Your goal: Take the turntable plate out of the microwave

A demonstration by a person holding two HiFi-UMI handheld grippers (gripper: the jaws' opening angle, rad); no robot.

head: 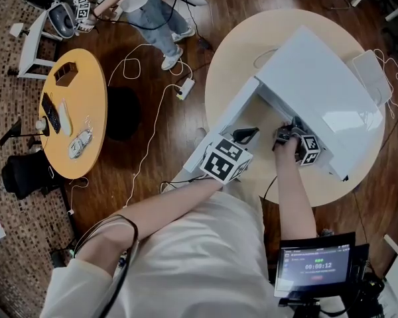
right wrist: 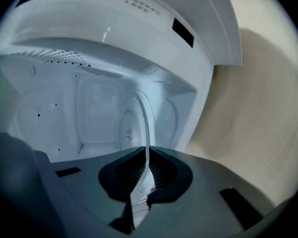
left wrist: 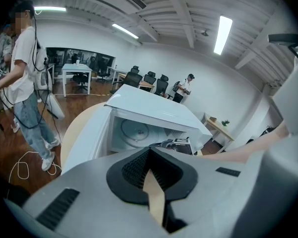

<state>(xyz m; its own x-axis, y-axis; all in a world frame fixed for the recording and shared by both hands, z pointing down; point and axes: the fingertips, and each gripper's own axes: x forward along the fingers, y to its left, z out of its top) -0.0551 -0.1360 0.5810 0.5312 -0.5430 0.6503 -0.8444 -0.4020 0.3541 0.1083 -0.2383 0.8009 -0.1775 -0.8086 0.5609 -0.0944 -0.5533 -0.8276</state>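
screen: nearest, low right, by the person's right elbow; lit, on a dark stand.
left gripper: jaws together, nothing btwn them. held just outside the microwave's open front, by the door's inner face, apart from the plate.
right gripper: reaches into the cavity, to the right of the left one. jaws clamped on the plate's near rim, thin glass edge pinched btwn the pads.
turntable plate: clear glass, all of it inside the cavity. can't tell if it's lifted off the cavity floor.
microwave: white, on the near-right part of the round table, front facing the person.
door: swung fully open to the left, sticking out past the table edge.
round table: pale beige, bare surface left & far of the microwave.
floor cable: white, loops over dark wood floor left of the table, runs to a power strip.
orange table: far left, small items on it.
bystander: far side, standing, jeans & white top.
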